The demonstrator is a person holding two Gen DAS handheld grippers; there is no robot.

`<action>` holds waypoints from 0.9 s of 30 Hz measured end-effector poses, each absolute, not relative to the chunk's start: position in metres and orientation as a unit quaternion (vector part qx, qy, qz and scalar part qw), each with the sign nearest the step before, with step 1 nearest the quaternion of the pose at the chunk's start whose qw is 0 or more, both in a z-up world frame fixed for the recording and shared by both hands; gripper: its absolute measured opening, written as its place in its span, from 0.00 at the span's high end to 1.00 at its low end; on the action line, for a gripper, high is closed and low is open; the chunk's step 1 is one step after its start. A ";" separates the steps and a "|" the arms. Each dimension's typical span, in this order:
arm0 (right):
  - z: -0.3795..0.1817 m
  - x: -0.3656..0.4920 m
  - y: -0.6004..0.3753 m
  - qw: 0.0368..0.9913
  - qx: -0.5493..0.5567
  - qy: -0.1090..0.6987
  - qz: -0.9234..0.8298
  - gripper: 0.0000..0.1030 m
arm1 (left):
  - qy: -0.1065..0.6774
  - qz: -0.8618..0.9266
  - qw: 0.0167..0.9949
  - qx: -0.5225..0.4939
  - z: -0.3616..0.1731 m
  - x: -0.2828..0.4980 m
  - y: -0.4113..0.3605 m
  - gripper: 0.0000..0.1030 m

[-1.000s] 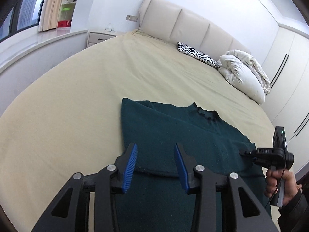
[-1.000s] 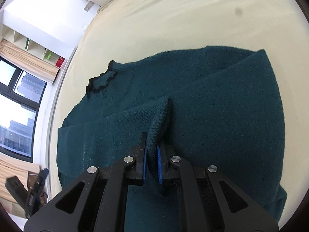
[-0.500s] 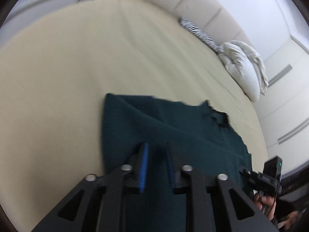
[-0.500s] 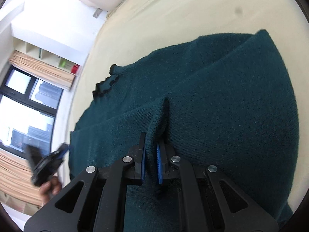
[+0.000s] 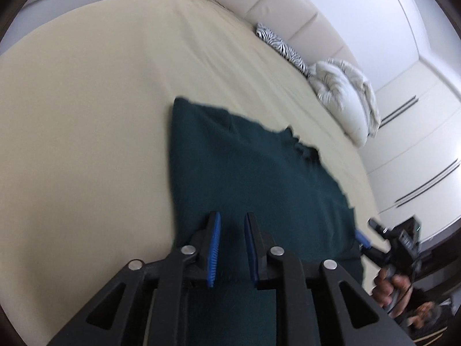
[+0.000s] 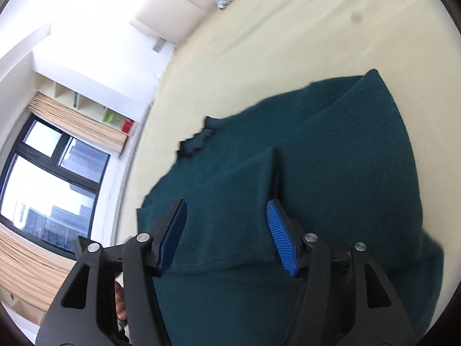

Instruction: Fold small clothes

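A dark green knit sweater (image 5: 253,184) lies flat on the beige bed sheet (image 5: 86,121), its collar (image 5: 305,147) toward the headboard. It also shows in the right wrist view (image 6: 331,178), with a sleeve folded over the body. My left gripper (image 5: 232,230) hovers over the sweater's near edge, its blue pads a narrow gap apart with nothing clamped between them. My right gripper (image 6: 227,216) is wide open over the folded sleeve and holds nothing. It appears in the left wrist view (image 5: 403,245) at the sweater's right edge.
A zebra-print pillow (image 5: 279,43) and a white bundled duvet (image 5: 348,98) lie near the padded headboard (image 5: 288,8). Wardrobe doors (image 5: 417,150) stand to the right. A window with curtains (image 6: 52,178) is on the left side.
My right gripper has opened and let go of the sleeve fold. My left gripper narrowed its jaws and moved lower over the sweater's near edge.
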State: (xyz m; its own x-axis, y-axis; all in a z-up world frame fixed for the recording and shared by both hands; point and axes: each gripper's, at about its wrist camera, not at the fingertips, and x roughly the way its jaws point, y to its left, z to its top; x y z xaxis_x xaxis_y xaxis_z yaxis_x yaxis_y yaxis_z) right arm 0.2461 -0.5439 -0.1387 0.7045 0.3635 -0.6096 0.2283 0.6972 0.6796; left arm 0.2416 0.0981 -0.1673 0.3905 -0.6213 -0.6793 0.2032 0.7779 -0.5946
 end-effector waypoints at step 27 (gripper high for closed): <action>-0.120 -0.051 -0.540 0.845 0.350 0.400 -0.064 0.48 | 0.536 -0.234 0.788 -0.193 -0.152 -0.038 0.176 0.36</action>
State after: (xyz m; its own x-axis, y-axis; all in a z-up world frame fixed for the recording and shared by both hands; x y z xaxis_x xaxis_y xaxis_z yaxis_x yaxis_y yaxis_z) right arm -0.0505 -0.5398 -0.1197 0.6715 0.1716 -0.7209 0.3885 0.7469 0.5396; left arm -0.0378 0.1757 -0.1516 0.3169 -0.5756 -0.7539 0.1610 0.8159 -0.5553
